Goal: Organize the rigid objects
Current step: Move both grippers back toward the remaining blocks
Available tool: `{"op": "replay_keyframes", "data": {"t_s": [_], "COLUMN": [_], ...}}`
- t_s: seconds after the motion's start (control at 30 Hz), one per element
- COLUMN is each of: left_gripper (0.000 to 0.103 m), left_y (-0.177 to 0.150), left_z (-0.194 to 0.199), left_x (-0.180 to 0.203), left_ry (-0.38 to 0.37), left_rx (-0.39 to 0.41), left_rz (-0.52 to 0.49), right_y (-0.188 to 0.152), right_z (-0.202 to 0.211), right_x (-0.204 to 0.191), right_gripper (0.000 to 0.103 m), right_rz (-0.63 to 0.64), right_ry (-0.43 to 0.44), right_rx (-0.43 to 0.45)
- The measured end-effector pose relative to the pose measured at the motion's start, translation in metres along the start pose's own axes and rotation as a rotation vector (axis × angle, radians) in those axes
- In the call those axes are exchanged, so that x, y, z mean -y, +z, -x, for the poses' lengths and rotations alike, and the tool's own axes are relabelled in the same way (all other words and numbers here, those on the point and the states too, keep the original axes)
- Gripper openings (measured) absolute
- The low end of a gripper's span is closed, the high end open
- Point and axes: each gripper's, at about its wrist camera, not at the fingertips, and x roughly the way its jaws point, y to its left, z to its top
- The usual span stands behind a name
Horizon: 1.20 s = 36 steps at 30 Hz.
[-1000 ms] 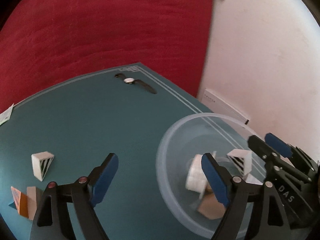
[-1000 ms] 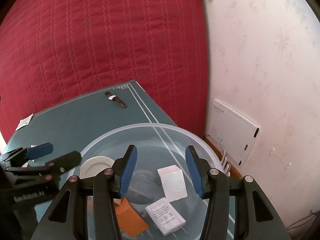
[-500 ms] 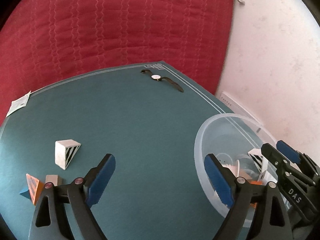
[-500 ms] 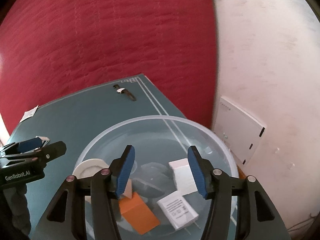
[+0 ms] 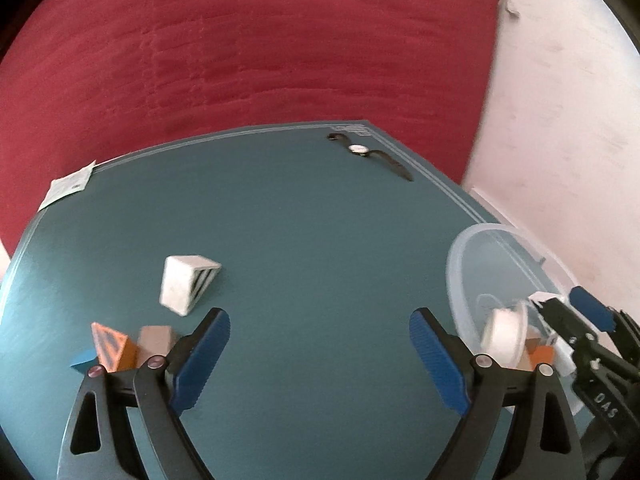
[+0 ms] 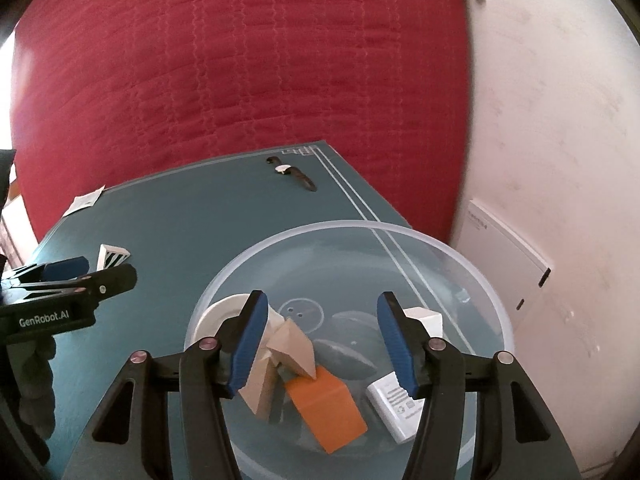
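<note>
My left gripper [image 5: 320, 332] is open wide over bare mat, nothing between its jaws. Left of it lie a white wedge with black stripes [image 5: 186, 284], an orange block [image 5: 110, 346], a tan block [image 5: 154, 340] and a blue block [image 5: 84, 362]. My right gripper [image 6: 322, 312] hangs over the clear plastic bowl [image 6: 344, 226]; its jaws are opening and hold nothing. In the bowl lie an orange block [image 6: 326, 408], a tan wooden wedge [image 6: 290, 344], a white round piece [image 6: 218, 316], a white block [image 6: 424, 318] and a white labelled box [image 6: 396, 404].
A wristwatch [image 5: 368, 152] lies near the far corner of the teal mat [image 5: 300, 220]. A paper card [image 5: 68, 188] sits at the far left edge. A red quilted backdrop stands behind; a white wall with a white panel [image 6: 508, 252] is on the right.
My left gripper has swung left, away from the bowl and toward the loose blocks, and its jaws have spread a little. The right gripper's jaws have widened over the bowl.
</note>
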Motion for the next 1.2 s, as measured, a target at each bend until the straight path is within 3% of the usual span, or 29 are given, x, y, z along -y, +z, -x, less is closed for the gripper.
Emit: {"op": "replay_keyframes", "data": {"t_s": [0.7,1.2], "left_gripper": [0.094,0.097], "left_y": [-0.025,-0.040], "left_z": [0.018,0.036], "left_x": [-0.131,-0.157], "left_ry": [0.251,0.264], "left_rx": [-0.025,-0.025], "left_rz": [0.168,0.204], "right_y": [-0.005,-0.020], "right_z": [0.013,0.003], "right_x": [-0.057,-0.117], "right_gripper": [0.060,0.060], "right_rz": [0.110,0.184], "right_ry": [0.105,0.250], "right_rx": [0.028,-0.036]}}
